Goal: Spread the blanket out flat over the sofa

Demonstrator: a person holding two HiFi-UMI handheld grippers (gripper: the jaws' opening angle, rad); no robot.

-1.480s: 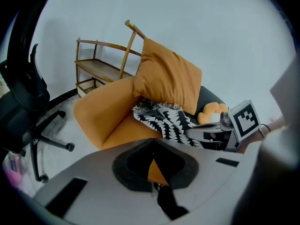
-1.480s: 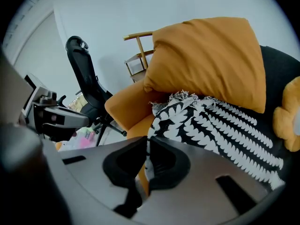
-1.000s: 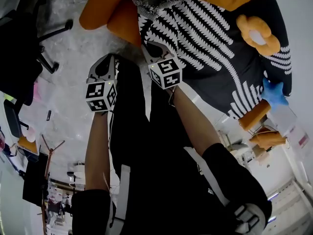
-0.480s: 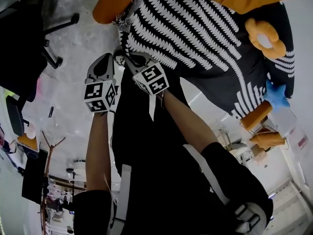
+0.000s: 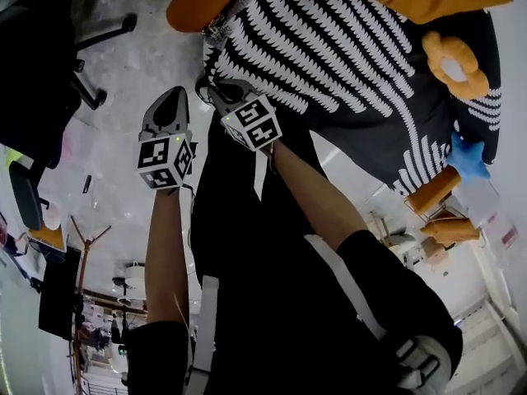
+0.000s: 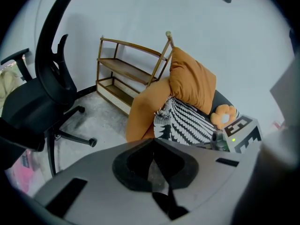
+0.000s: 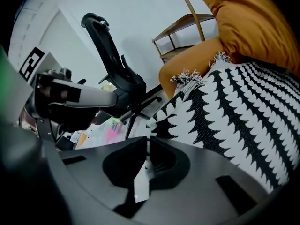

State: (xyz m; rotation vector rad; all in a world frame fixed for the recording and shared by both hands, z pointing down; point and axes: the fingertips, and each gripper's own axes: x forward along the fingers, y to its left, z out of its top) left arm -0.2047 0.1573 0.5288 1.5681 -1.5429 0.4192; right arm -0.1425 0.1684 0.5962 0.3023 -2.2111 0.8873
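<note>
- Blanket (image 5: 346,56): black with a white leaf pattern. It lies across the seat of the orange sofa (image 5: 206,6), directly ahead of the right hand-held gripper (image 5: 207,87), and its near edge is just beyond that gripper's tips.
- Coverage: most of the seat ahead of both grippers is under cloth, so the spreading appears largely done.
- Fringed corner (image 5: 218,31): just ahead of the right hand-held gripper and bunched against the sofa's orange arm rather than laid flat. This looks like the main part left to do.
- Far end: beyond and to the right of the right hand-held gripper, a flower cushion (image 5: 451,64) and a blue star cushion (image 5: 467,156) rest on the blanket. Whether the cloth is smooth beneath them cannot be told.
- Right hand-held gripper: the jaws are closed together. No cloth shows between them in its own view, so it holds nothing.
- Left hand-held gripper (image 5: 175,95): the jaws are likewise closed and empty. It is over the floor beside the right one, with the blanket ahead and to its right, apart from it.
- Remaining, as judged: open a gripper, take the bunched corner or the near edge, draw it flat and square on the sofa.
- Office chair (image 5: 41,72): to the left of the left hand-held gripper, well apart.
</note>
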